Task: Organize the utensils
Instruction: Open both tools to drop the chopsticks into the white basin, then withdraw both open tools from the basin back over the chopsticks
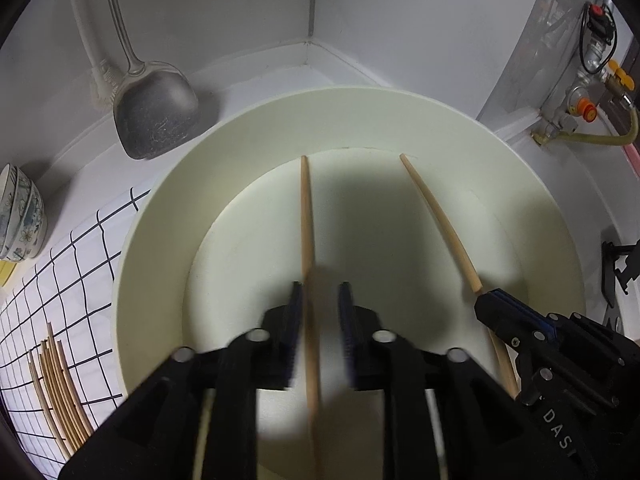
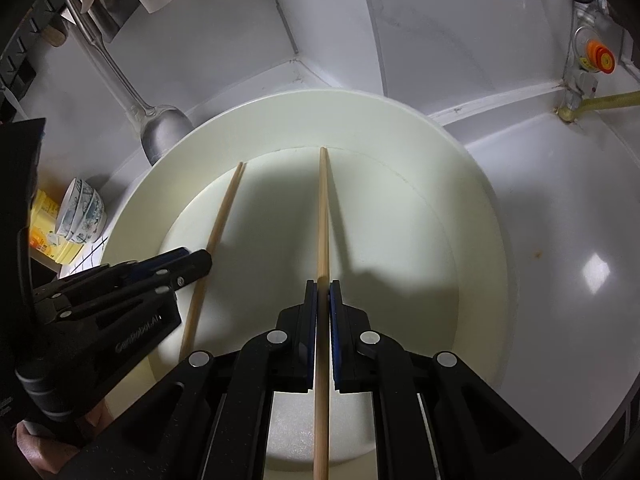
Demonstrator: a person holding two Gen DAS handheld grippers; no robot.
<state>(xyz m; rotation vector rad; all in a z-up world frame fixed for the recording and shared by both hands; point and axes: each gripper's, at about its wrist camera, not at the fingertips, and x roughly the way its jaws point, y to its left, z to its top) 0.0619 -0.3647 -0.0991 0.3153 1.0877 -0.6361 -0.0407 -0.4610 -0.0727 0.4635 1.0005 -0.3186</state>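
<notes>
Wooden chopsticks are the things in hand, one to each tool, both reaching into a large cream basin (image 1: 160,216) (image 2: 480,208) that sits in the corner of a white counter (image 2: 560,220). One chopstick (image 1: 307,232) (image 2: 218,232) runs between the fingers of the left gripper (image 1: 320,292) (image 2: 196,260). In the left wrist view those jaws stand apart with a gap on either side of the stick, so it is not pinched there, though the picture is blurred around the fingertips. Its far tip lies near the back edge of the basin's flat floor. The other chopstick (image 2: 323,220) (image 1: 440,224) is clamped in the right gripper (image 2: 323,284) (image 1: 486,300), whose blue pads (image 2: 335,300) press it from both sides with no gap; its tip also points at the back wall of the basin.

Left of the basin, a bundle of further chopsticks (image 1: 60,384) lies on a white cloth with a black grid (image 1: 60,280). Beyond that stand stacked patterned bowls (image 1: 20,216) (image 2: 82,212). A metal spatula (image 1: 156,116) (image 2: 164,128) hangs against the wall behind the basin, and a gas valve with a yellow hose (image 1: 588,120) sits at the far right.
</notes>
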